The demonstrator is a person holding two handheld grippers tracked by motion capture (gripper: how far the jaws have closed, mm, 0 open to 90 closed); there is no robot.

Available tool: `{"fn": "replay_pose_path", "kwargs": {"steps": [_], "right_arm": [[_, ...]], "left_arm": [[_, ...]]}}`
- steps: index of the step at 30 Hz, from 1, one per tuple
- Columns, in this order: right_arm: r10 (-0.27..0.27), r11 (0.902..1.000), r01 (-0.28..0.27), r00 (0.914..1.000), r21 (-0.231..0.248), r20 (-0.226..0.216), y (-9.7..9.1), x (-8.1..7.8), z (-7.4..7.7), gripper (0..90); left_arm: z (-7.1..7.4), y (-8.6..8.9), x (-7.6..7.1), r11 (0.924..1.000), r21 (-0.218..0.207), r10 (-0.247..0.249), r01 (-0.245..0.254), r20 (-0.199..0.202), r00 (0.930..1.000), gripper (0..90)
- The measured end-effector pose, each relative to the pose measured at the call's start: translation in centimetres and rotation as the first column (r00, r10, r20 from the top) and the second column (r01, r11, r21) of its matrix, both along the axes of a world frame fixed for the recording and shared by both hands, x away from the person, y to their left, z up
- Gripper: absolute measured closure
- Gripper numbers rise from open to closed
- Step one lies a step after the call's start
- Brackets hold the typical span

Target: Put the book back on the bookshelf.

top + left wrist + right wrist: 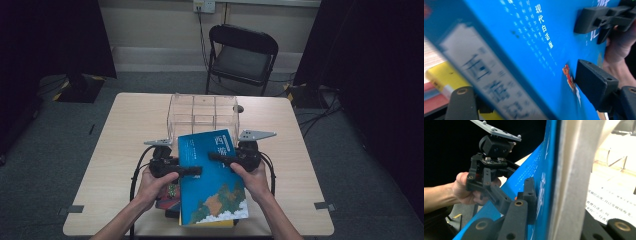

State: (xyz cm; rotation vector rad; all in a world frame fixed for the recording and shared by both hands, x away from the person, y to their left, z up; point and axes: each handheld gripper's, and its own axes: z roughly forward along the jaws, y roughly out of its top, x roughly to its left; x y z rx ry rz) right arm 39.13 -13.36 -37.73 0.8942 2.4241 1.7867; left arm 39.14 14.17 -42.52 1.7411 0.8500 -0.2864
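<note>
A blue book with white lettering is held tilted above the near middle of the table, over a small stack of books. My left gripper is shut on its spine side; in the left gripper view one jaw lies under the spine and the other presses on the blue cover. My right gripper is shut on the book's right edge. In the right gripper view one jaw presses on the cover and the other sits behind the pale page edge. The left gripper shows farther off, clamped on the same cover.
A yellow book and a red patterned book lie under the blue one. A clear plastic compartment box stands just beyond, mid-table. The wooden table has bare room left and right. A black folding chair stands behind it.
</note>
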Motion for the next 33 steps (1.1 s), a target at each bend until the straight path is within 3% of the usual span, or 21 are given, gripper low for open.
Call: {"fn": "replay_pose_path", "kwargs": {"steps": [6,8,13,15,18,21,25,30,33], "right_arm": [[-0.009,0.9999,0.009,0.9994,0.010,0.034,0.1,-0.2,1.0,80.4],[-0.020,0.9997,0.019,0.9972,0.014,0.071,0.1,-0.4,1.5,80.4],[-0.028,0.9984,0.022,0.9927,0.053,0.118,0.4,-0.6,3.0,81.5],[-0.034,0.9977,0.025,0.9893,0.062,0.142,0.6,-0.6,3.7,81.7],[-0.062,0.9954,0.045,0.9771,0.085,0.204,0.8,-1.1,4.7,82.1],[-0.073,0.9931,0.050,0.9708,0.106,0.229,0.6,-1.1,4.9,82.1],[-0.066,0.9938,0.044,0.9726,0.102,0.223,0.4,-1.2,4.8,81.7],[-0.063,0.9956,0.046,0.9741,0.081,0.217,0.1,-1.6,5.1,81.4],[-0.065,0.9978,0.062,0.9801,0.024,0.187,-0.2,-1.7,5.6,79.6]], "left_arm": [[1.2,0.2,0.3,1.0000,0.001,-0.006,0.006,0.025,0.9997,29.4],[1.8,0.4,0.4,1.0000,0.000,-0.005,0.005,0.046,0.9990,31.9],[4.0,0.9,0.4,0.9997,0.013,0.017,-0.018,0.125,0.9920,37.5],[4.9,1.1,0.5,0.9991,0.013,0.037,-0.040,0.158,0.9867,39.7],[6.3,1.2,0.4,0.9980,0.004,0.060,-0.063,0.231,0.9710,43.8],[6.7,1.4,0.2,0.9977,-0.014,0.068,-0.067,0.258,0.9637,49.1],[6.6,1.2,-0.3,0.9964,-0.021,0.085,-0.083,0.252,0.9640,49.8],[7.0,0.9,-0.9,0.9961,-0.010,0.087,-0.088,0.281,0.9557,51.2],[7.3,0.6,-1.2,0.9965,-0.007,0.082,-0.084,0.295,0.9520,52.4]]}}
